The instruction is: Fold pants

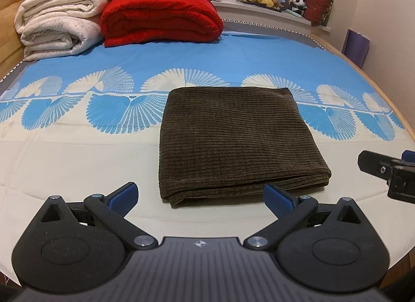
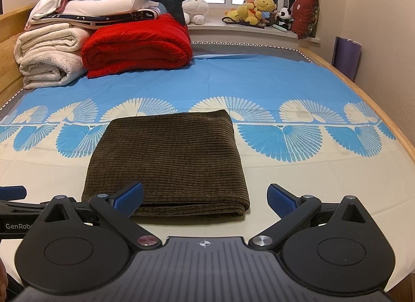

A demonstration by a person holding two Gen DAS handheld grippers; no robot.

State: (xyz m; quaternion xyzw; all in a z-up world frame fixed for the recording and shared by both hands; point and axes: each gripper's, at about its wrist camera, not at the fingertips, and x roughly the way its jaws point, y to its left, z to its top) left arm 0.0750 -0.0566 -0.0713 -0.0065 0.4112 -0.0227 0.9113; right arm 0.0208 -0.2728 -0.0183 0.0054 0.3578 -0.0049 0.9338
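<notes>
The brown corduroy pants (image 1: 233, 141) lie folded into a neat rectangle on the bed sheet (image 1: 77, 161), also in the right wrist view (image 2: 168, 161). My left gripper (image 1: 201, 198) is open and empty, just in front of the pants' near edge. My right gripper (image 2: 206, 199) is open and empty, at the near right corner of the pants. The right gripper shows at the right edge of the left wrist view (image 1: 389, 169). The left gripper shows at the left edge of the right wrist view (image 2: 13, 198).
Folded white blankets (image 1: 57, 24) and a red blanket (image 1: 160, 16) are stacked at the bed's far left. Plush toys (image 2: 259, 11) and a red cushion (image 2: 306, 13) sit on the window sill. A wooden bed frame (image 2: 376, 109) runs along the right.
</notes>
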